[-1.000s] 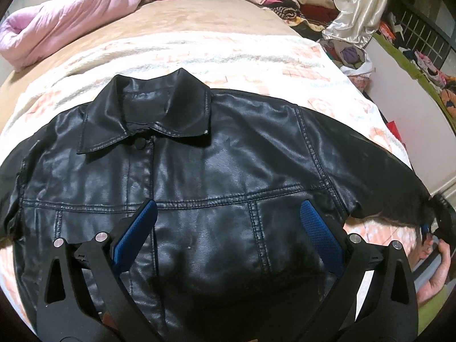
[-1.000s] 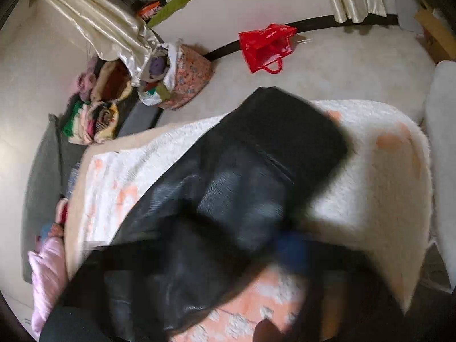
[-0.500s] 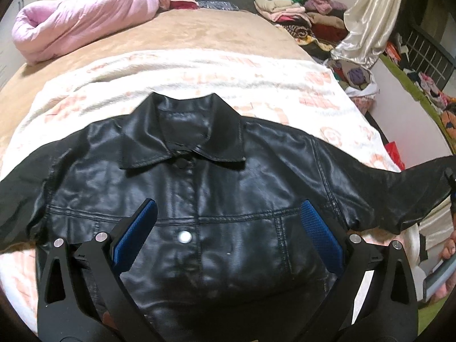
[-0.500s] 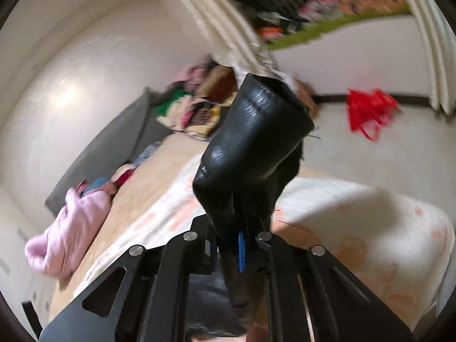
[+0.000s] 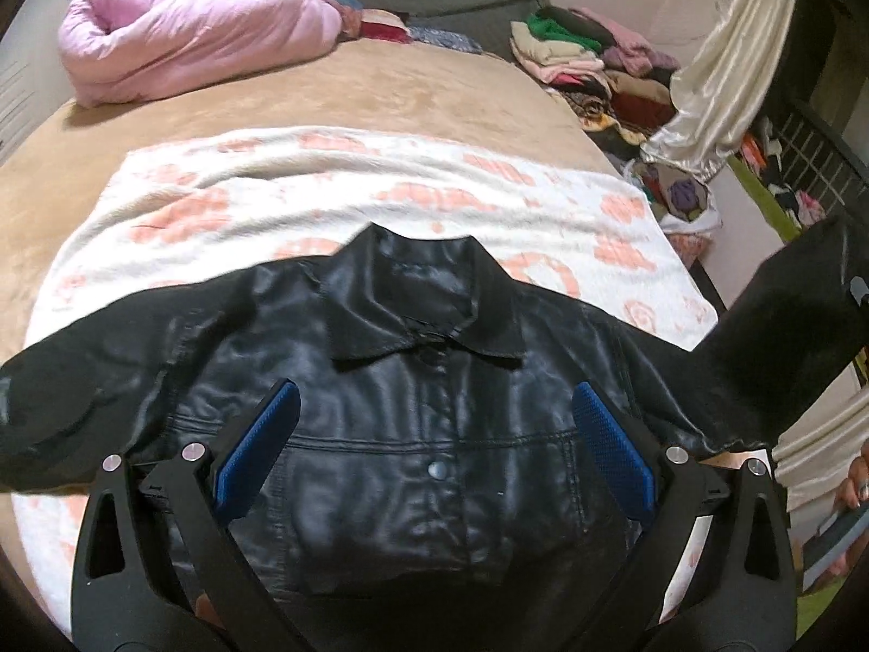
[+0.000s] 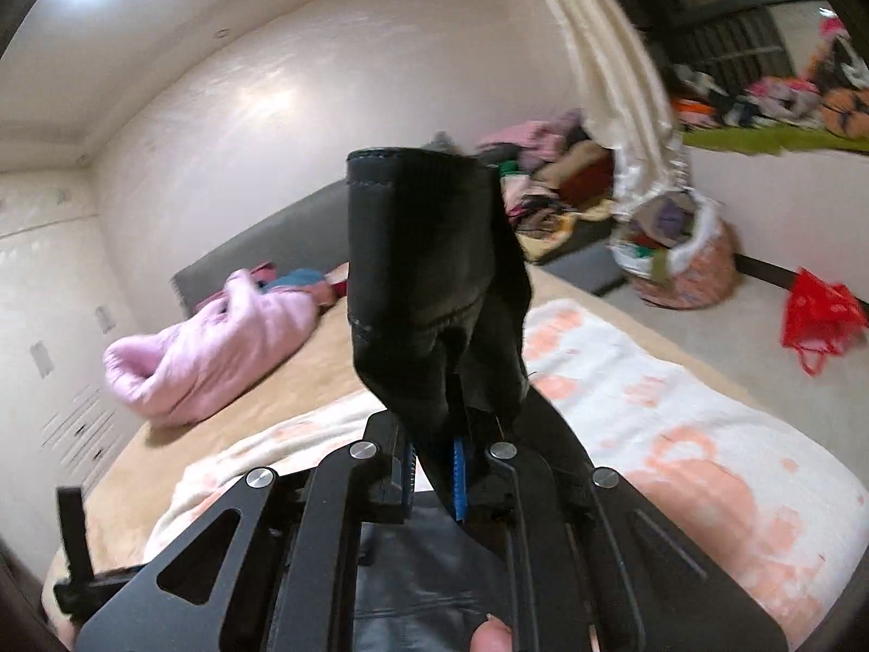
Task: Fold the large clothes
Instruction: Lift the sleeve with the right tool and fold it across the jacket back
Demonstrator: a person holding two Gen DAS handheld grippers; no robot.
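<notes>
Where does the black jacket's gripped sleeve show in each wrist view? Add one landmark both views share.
Left wrist view: the sleeve rises off the bed at the right edge.
Right wrist view: the sleeve stands upright at centre, pinched in the right tool.
Shared landmark: the pink quilt by the headboard.

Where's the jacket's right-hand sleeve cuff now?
The sleeve cuff is lifted off the blanket, clamped in the right gripper; in the left wrist view it sits at the far right edge.

Each gripper [image 5: 434, 451] [image 6: 434, 462] has black linkage arms, silver screws and blue textured pads.
</notes>
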